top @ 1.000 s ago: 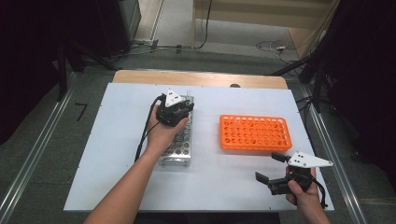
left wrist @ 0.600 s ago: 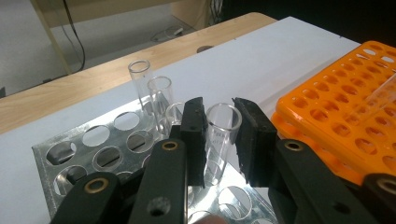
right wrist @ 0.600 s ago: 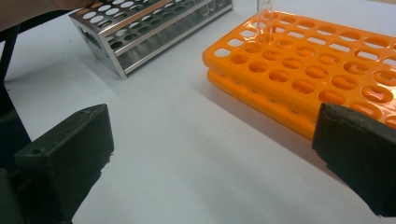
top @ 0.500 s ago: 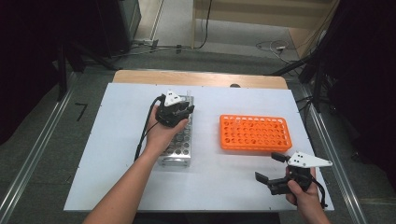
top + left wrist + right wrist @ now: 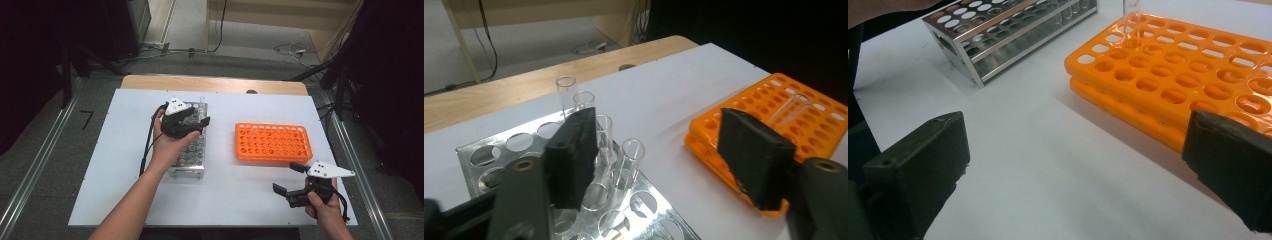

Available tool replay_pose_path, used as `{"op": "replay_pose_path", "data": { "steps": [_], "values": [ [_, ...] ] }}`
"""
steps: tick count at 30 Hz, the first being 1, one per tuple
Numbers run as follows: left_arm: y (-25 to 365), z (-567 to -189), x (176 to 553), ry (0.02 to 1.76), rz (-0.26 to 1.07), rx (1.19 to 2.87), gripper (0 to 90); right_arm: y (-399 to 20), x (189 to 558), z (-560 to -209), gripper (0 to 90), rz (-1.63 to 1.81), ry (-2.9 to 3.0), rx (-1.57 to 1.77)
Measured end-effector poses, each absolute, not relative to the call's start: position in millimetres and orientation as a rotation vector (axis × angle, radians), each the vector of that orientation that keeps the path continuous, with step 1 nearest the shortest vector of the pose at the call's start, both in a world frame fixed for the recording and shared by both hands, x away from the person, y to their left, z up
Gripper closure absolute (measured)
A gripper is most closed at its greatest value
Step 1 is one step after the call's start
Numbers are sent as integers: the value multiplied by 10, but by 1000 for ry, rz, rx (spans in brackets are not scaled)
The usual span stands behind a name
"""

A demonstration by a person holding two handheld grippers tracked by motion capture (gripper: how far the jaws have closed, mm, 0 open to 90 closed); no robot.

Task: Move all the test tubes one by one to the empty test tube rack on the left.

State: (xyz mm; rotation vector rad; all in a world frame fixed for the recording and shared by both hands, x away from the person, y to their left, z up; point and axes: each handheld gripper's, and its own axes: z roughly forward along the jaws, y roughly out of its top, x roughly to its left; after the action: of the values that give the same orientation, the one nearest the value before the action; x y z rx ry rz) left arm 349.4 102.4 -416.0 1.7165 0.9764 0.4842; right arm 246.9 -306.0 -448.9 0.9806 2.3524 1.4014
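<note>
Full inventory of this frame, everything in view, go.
Metal rack: 1, silver, left half of the table, under the left claw.
Glass tubes: at least 5 in the metal rack, clear, far end.
Orange rack: 1, orange, right of the metal rack.
Tube in orange rack: 1, clear, standing at its far side.
Table: 1, white top with a wooden far edge.
Left claw: black, open, over the metal rack's tubes.
Right claw: black, open, near the table's near right corner.
</note>
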Motion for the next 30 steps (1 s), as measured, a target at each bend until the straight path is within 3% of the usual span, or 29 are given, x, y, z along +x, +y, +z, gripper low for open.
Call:
{"op": "replay_pose_path", "data": {
  "steps": [11, 30],
  "values": [
    [1193, -4111, 3128, 959, 443, 1702, 22, -3045, 2528, -4448, 0, 1429, 2342, 978],
    [1395, -4139, 2486, 881, 409, 1672, 0, -2866, 2765, -4346, 0, 1430, 2337, 968]
  ]
}}
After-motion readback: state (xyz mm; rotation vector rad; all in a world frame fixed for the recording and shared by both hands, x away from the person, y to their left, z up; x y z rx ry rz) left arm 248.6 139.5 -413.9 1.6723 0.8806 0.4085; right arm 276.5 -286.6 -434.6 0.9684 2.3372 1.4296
